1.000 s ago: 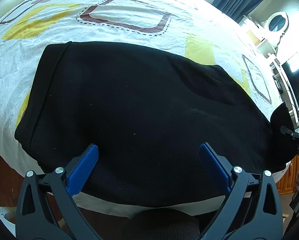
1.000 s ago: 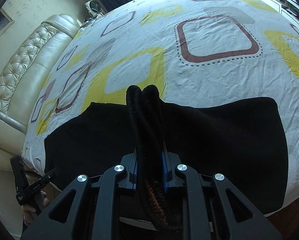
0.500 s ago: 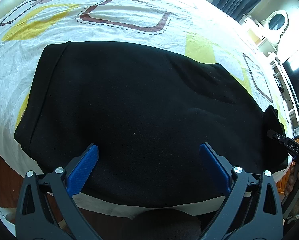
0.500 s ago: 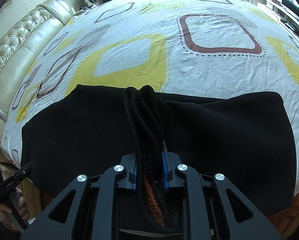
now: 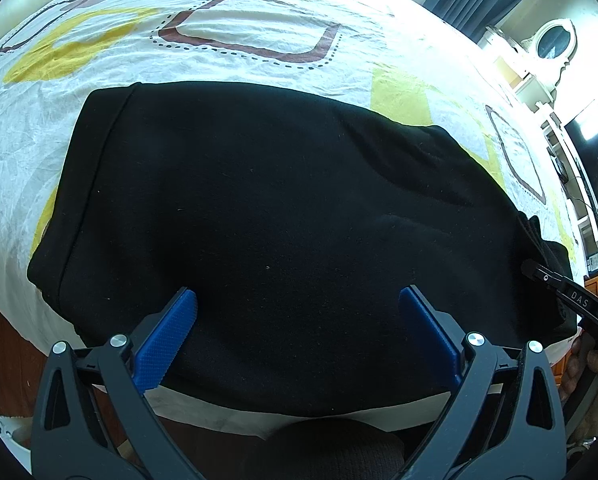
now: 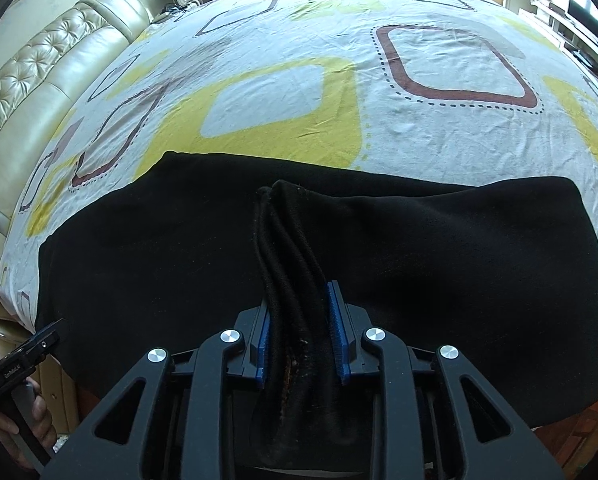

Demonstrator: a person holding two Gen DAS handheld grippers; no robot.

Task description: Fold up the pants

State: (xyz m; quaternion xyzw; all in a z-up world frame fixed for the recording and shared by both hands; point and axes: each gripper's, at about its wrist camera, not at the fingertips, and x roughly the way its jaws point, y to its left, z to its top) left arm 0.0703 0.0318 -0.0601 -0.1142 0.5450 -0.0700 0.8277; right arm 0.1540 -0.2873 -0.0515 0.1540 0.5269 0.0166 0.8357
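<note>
While the black pants point(image 5: 283, 216) lie folded flat across the near edge of the patterned bed sheet point(image 5: 239, 60), the left gripper point(image 5: 297, 320) hovers over them with its blue jaws spread wide, holding nothing. The right gripper point(image 6: 301, 336) has a bunched ridge of the pants' fabric between its jaws, which have just been opening and no longer squeeze it tightly.

Daylight floods in from the window side at upper right, where we see furniture point(image 5: 555, 40) washed out by glare. The bedsheet point(image 6: 439, 128) is bright and sharp; the black pants point(image 5: 283, 220) swallow nearly all detail. Fisheye distortion bows both views, with dark vignetting at the corners.
</note>
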